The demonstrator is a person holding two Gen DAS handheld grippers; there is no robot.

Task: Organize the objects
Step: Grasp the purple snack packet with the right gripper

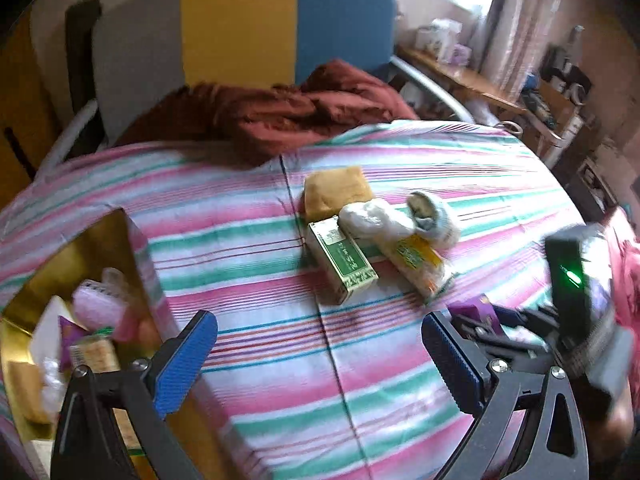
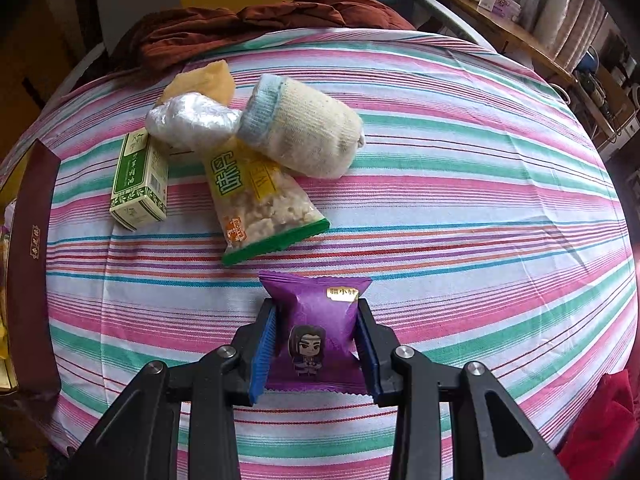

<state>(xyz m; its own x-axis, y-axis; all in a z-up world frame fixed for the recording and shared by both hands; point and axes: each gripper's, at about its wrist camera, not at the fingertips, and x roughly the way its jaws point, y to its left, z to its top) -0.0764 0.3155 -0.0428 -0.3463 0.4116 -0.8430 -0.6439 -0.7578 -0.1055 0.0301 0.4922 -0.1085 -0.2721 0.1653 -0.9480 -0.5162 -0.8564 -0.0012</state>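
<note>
Nearest my right wrist camera: the right gripper (image 2: 316, 344), blue pads pinched on both sides of a small purple foil snack packet with a cartoon figure (image 2: 318, 322), held just above the striped pink, green and white bedsheet (image 2: 460, 208). My left gripper (image 1: 320, 360) hangs over the sheet with jaws wide apart and nothing between them. By the bed's left edge sits the gold-lined open box (image 1: 100, 240), already holding several items: a pink ridged piece, a purple packet, a wrapped snack bar. So part of the sorting looks done. Still loose toward the middle of the bed, in one touching cluster: a green and cream carton (image 2: 138, 184), a clear puffed-snack bag with yellow label and green seam (image 2: 260, 200), a rolled cream sock with blue cuff (image 2: 304, 132), a crumpled clear plastic bundle (image 2: 192, 118) and a tan packet (image 2: 208, 78). I judge five pickups left after this one.
</note>
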